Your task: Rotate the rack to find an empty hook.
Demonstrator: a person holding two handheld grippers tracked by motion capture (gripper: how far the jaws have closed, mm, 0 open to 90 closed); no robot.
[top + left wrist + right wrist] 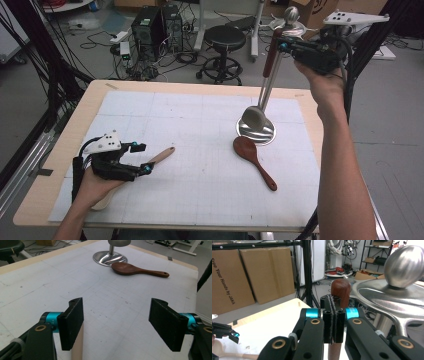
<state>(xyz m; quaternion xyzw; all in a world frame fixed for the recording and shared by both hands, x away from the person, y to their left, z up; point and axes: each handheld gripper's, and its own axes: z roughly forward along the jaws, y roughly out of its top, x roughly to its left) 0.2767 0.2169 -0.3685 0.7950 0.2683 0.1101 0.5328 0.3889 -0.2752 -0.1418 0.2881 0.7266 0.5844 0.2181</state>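
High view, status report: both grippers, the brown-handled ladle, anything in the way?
Left gripper open over pale wooden spoon. Right gripper shut, raised at brown-handled ladle on stand; hold unclear. Dark wooden spoon lies beside stand base.

A light wooden table (60, 165) is carrying a white gridded mat (190, 150) across most of its top. Sitting on the mat are a round steel stand base (257, 131), a dark wooden spoon (253, 160) just beside it, and a pale wooden spoon (161, 156) lying at the left
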